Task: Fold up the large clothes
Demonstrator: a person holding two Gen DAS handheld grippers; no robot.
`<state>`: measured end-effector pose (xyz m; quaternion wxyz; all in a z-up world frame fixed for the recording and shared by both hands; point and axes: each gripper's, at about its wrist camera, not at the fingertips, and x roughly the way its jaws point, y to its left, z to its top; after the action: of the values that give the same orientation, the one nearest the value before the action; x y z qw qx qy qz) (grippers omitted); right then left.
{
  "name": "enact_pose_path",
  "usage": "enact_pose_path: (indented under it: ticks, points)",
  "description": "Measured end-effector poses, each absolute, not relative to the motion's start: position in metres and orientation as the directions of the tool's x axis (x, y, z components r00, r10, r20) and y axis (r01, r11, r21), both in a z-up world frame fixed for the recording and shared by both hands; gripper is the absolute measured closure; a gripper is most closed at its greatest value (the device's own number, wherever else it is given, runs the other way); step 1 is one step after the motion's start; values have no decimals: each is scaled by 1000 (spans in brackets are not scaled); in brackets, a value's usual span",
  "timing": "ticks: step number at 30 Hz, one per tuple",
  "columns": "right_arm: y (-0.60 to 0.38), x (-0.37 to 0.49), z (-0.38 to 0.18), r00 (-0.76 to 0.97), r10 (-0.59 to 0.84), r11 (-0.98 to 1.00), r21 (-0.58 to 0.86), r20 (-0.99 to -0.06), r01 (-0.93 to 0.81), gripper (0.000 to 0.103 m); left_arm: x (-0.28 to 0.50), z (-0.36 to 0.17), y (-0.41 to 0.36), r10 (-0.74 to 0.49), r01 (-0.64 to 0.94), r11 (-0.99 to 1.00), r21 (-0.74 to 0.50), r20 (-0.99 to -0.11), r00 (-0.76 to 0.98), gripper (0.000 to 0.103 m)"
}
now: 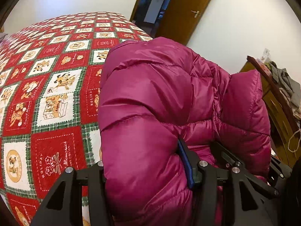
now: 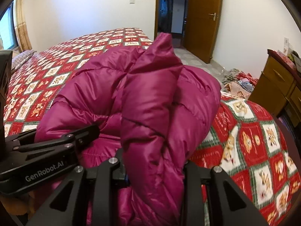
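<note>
A magenta puffer jacket (image 1: 150, 98) is bunched up above the bed, held by both grippers. My left gripper (image 1: 146, 169) is shut on a thick fold of it; only the blue pad of the right finger (image 1: 186, 165) shows, the rest is buried in fabric. My right gripper (image 2: 154, 171) is shut on another fold of the jacket (image 2: 150, 98), fingertips hidden by the cloth. The left gripper (image 2: 56, 146) also shows at the left of the right wrist view, close beside the right one.
The bed has a red, white and green checked blanket (image 1: 47, 86), also seen to the right of the jacket (image 2: 254, 141). A wooden dresser (image 2: 278, 86) stands at the right, clothes lie on the floor (image 2: 239, 81), and a brown door (image 2: 203, 18) stands open at the back.
</note>
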<state>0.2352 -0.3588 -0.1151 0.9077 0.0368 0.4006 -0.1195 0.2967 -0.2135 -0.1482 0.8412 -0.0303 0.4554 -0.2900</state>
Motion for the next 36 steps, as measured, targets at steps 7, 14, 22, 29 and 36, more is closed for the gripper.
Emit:
enact_pose_path:
  ticks: [7, 14, 22, 29, 36]
  points:
    - [-383, 250, -128, 625, -129, 980, -1, -770, 200, 71, 310, -161, -227, -449, 395, 875, -281, -775, 445, 42]
    - [-397, 251, -139, 629, -87, 981, 44, -772, 190, 70, 316, -172, -231, -422, 367, 892, -264, -775, 470, 35]
    - [-401, 250, -139, 627, -84, 982, 43, -774, 185, 66, 312, -175, -231, -414, 371, 896, -245, -763, 496, 31]
    - [-421, 222, -128, 648, -110, 954, 102, -753, 281, 33, 308, -173, -232, -416, 402, 888, -223, -764, 494, 27]
    - [-419, 190, -90, 714, -238, 924, 74, -658, 376, 33, 307, -171, -232, -399, 398, 894, -204, -766, 504, 25]
